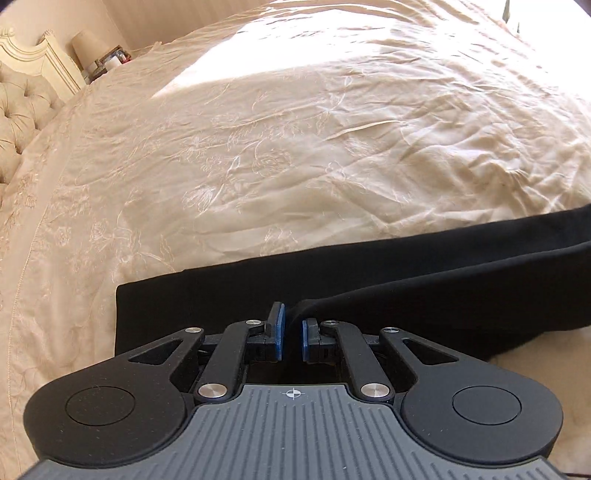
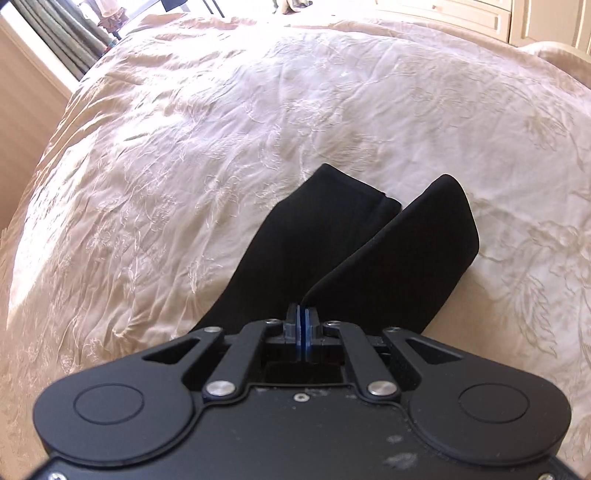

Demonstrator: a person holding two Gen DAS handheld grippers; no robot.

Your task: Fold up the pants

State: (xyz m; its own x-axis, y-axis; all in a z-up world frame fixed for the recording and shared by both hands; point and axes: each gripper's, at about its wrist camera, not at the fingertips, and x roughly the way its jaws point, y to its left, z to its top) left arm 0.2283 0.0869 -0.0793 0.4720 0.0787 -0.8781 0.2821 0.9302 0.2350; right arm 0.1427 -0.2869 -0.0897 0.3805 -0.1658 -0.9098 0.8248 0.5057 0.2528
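Black pants point(image 1: 369, 280) lie across the near part of a cream embroidered bedspread point(image 1: 258, 155). In the left wrist view my left gripper point(image 1: 292, 325) is shut on a raised fold of the black cloth, which runs off to the right. In the right wrist view the pants point(image 2: 314, 240) show two leg ends fanning away from me, the right one lifted and curled. My right gripper point(image 2: 303, 314) pinches the edge of that lifted leg between its blue pads, shut on the cloth.
A tufted headboard point(image 1: 22, 110) and a nightstand with a lamp point(image 1: 88, 44) stand at the far left. Curtains point(image 2: 62, 33) hang at the upper left of the right wrist view, and cream cabinets point(image 2: 480, 18) sit beyond the bed.
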